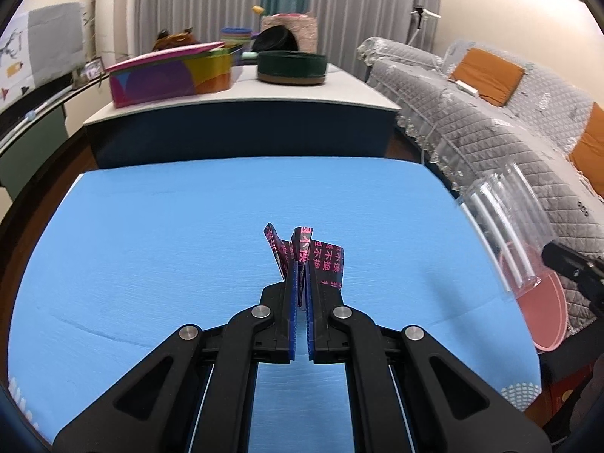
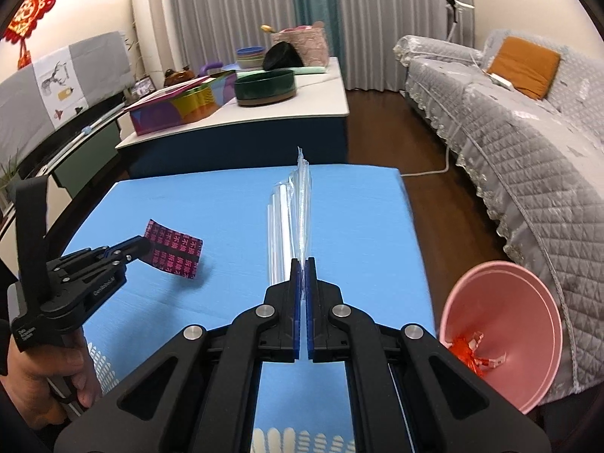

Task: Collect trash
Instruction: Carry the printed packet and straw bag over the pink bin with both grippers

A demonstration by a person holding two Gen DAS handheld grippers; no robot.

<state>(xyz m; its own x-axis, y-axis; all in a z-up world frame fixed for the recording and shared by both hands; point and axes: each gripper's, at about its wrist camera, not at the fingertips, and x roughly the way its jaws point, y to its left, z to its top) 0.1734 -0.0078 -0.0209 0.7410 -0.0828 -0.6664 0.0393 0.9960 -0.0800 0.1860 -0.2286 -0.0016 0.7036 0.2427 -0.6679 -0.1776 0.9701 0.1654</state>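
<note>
My left gripper [image 1: 301, 264] is shut on a black wrapper with pink characters [image 1: 321, 256] and holds it above the blue table [image 1: 151, 234]. In the right wrist view the left gripper [image 2: 145, 243] holds this wrapper [image 2: 177, 253] at the left. My right gripper [image 2: 301, 262] is shut on a clear plastic wrapper [image 2: 298, 207] that stands up from the jaws; it shows in the left wrist view [image 1: 498, 226] at the right. A pink bin [image 2: 528, 339] with red and white scraps inside sits off the table's right edge, tilted toward me.
A grey quilted sofa [image 2: 528, 132] with orange cushions runs along the right. A white-topped table [image 2: 302, 102] behind holds a colourful box [image 2: 181, 105], a dark round tin [image 2: 264, 88] and bowls. A white patterned object [image 2: 302, 441] lies at the table's near edge.
</note>
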